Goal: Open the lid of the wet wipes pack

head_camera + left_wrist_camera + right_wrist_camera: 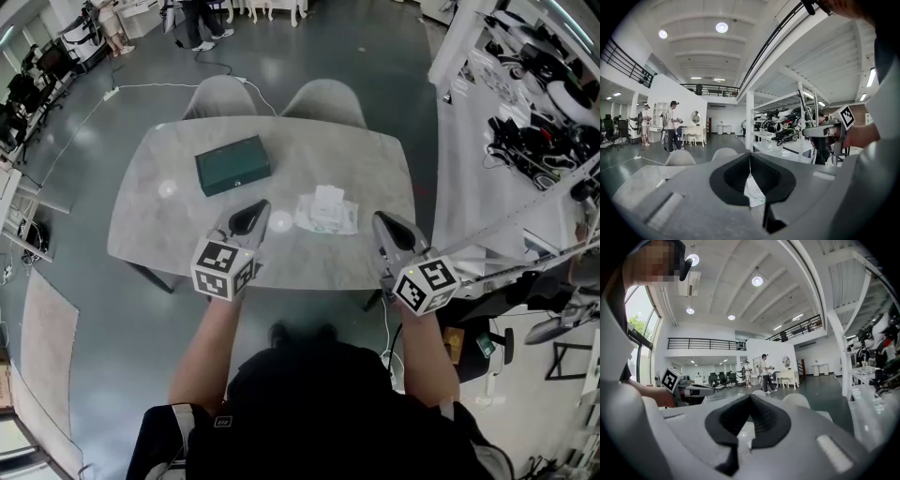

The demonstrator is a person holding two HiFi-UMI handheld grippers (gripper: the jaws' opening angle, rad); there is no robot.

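Note:
The wet wipes pack (326,212) is white and crumpled and lies near the middle of the grey table (169,225), with its lid side hard to make out. My left gripper (255,208) hovers just left of it, jaws closed tip to tip with nothing held. On the pack's right, my right gripper (380,221) hangs near the table's front edge, also shut and empty. In the left gripper view a piece of the pack (753,191) shows below the closed jaws of the left gripper (750,154). The right gripper (750,397) has its jaws touching in its own view.
A dark green box (232,165) lies on the table behind the left gripper. Two grey chairs (220,96) stand at the far side. A white shelf rack (525,112) full of gear runs along the right. People stand far off across the hall.

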